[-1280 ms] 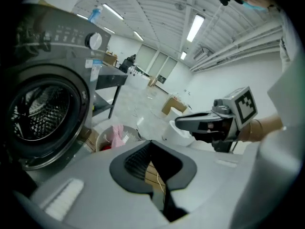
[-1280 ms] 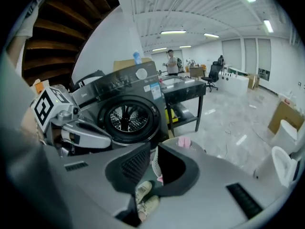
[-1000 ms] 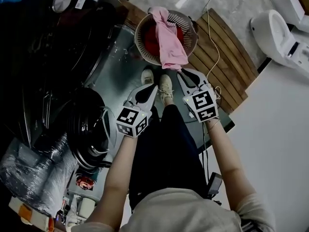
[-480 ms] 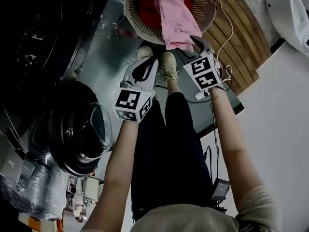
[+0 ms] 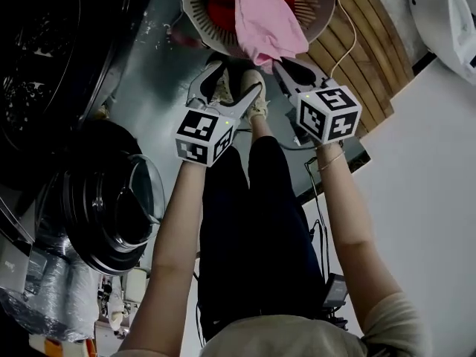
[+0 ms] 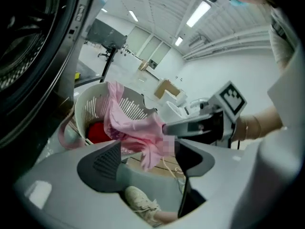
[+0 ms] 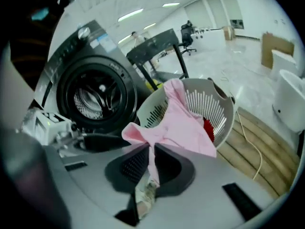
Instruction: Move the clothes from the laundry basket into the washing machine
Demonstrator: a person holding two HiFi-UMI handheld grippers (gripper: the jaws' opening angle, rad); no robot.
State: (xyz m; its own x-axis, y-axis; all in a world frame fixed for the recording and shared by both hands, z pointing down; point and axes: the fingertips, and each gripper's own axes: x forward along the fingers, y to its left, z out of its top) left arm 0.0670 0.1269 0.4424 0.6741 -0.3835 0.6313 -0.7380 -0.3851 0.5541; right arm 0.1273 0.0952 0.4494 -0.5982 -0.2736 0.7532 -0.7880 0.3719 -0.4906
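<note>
Pink garment (image 5: 264, 21) drapes over the laundry basket (image 7: 217, 106) rim. At the basket's near side we pinch its hem in our right gripper (image 7: 148, 163), whose jaws have just been closing. Our left gripper (image 6: 147, 159), jaws just opening, stands spread and empty.

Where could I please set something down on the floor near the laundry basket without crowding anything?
The grey floor between the washing machine and the laundry basket is bare. The white floor right of the wooden slats is also free. It is crowded around the open door and the wrapped bundles beside it.
</note>
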